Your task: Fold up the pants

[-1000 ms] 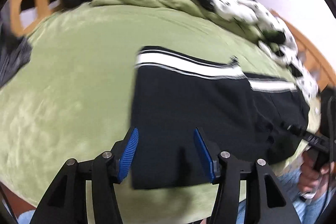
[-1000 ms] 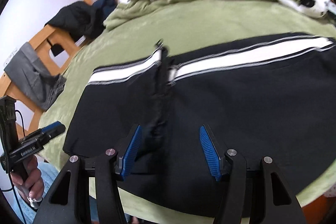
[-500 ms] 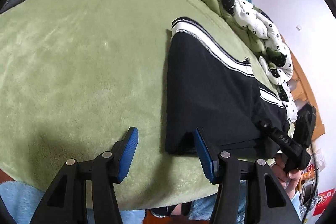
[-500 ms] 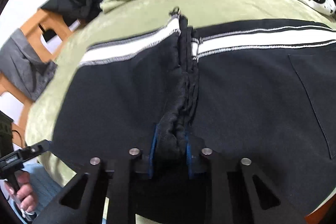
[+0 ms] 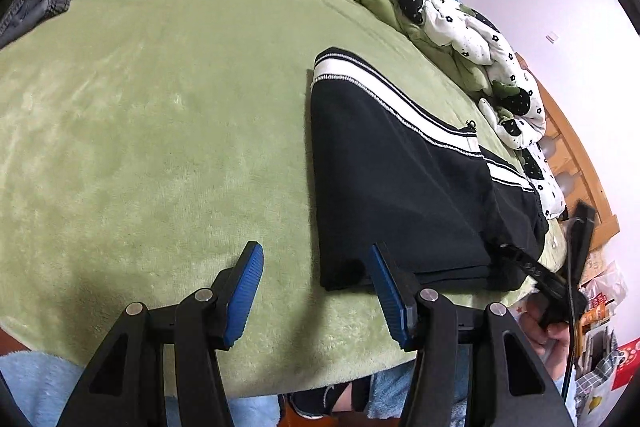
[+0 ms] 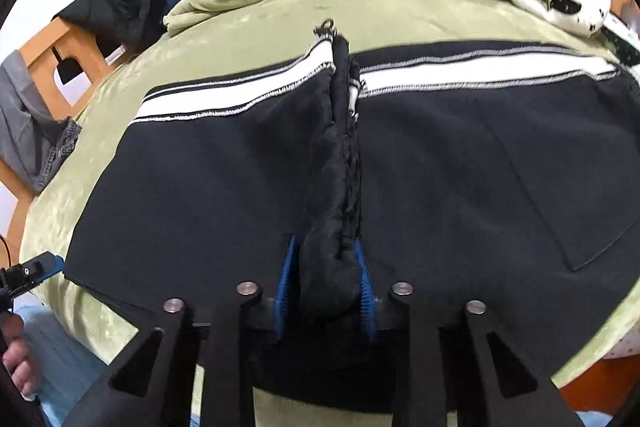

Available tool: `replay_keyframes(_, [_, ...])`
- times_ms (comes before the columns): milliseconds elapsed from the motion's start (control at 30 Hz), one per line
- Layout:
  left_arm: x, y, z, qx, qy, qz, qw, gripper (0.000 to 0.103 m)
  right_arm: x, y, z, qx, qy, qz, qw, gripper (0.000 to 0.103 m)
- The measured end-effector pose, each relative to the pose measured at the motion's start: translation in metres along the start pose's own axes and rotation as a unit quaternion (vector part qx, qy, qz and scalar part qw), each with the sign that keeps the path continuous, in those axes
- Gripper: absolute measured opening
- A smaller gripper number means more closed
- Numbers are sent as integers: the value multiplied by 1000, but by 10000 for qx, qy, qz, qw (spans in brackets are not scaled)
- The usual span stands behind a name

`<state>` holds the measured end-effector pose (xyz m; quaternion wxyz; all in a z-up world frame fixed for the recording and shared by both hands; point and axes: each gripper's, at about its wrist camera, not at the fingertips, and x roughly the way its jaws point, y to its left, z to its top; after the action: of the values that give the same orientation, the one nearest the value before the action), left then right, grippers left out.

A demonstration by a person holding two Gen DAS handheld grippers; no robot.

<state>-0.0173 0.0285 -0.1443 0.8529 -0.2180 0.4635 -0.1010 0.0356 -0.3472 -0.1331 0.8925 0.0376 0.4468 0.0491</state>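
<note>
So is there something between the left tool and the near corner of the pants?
Nothing visible. The left tool hangs open over the green blanket, and the near corner of the black pants lies just ahead of its right finger with only bare blanket around it.

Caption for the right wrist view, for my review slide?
Right gripper, jaws opening, with a bunched ridge of the black white-striped pants between its blue pads on the green blanket.

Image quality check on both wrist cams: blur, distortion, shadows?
Left wrist view: sharp, heavy fisheye bowing the green plush bedspread; soft shadow under the open left gripper. Right wrist view: slightly soft, the black pants with a white stripe curve with the lens; dark bunched fabric between the right gripper loses detail.
</note>
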Motion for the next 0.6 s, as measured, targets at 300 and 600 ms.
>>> replay_keyframes(300, [19, -44, 17, 734, -186, 378, 9964, 52, -42, 23, -27, -850, -962, -318, 9912, 22])
replay_keyframes(600, [43, -47, -3, 775, 389, 621, 9943, 53, -36, 21, -54, -1399, -494, -738, 9862, 20])
